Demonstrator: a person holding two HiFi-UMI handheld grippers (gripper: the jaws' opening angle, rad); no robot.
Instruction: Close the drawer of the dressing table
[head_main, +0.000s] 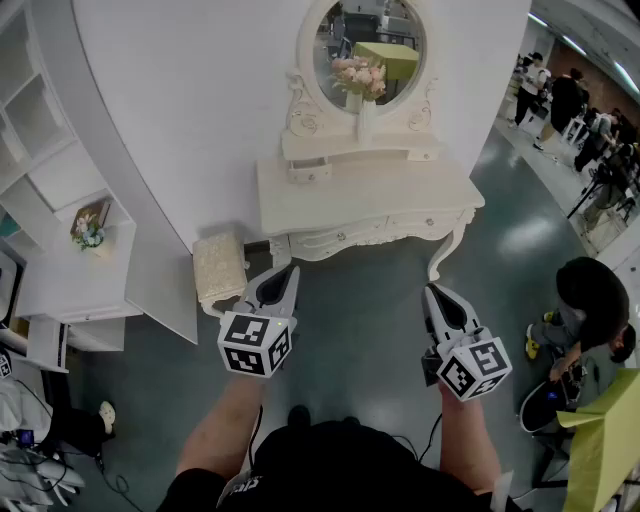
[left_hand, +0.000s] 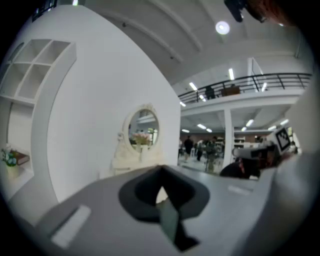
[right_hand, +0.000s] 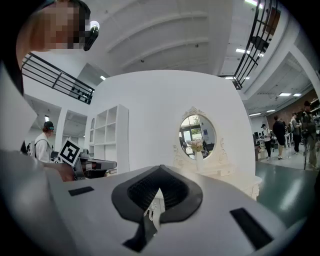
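Observation:
The white dressing table (head_main: 370, 200) stands against the curved white wall, with an oval mirror (head_main: 368, 50) and a vase of flowers (head_main: 360, 80) on it. Its front drawers (head_main: 345, 237) look flush; a small upper drawer (head_main: 308, 172) seems to stick out slightly, but I cannot tell for sure. Both grippers hang in the air short of the table and touch nothing. My left gripper (head_main: 285, 270) (left_hand: 161, 167) is shut and empty. My right gripper (head_main: 437, 292) (right_hand: 160, 167) points at the table's right leg, its jaws together with nothing between them.
A small cushioned stool (head_main: 219, 265) stands left of the table, just ahead of the left gripper. A white shelf unit (head_main: 60, 200) fills the left side. A person crouches at the right (head_main: 592, 300), and others stand far off (head_main: 565, 95). The floor is dark green.

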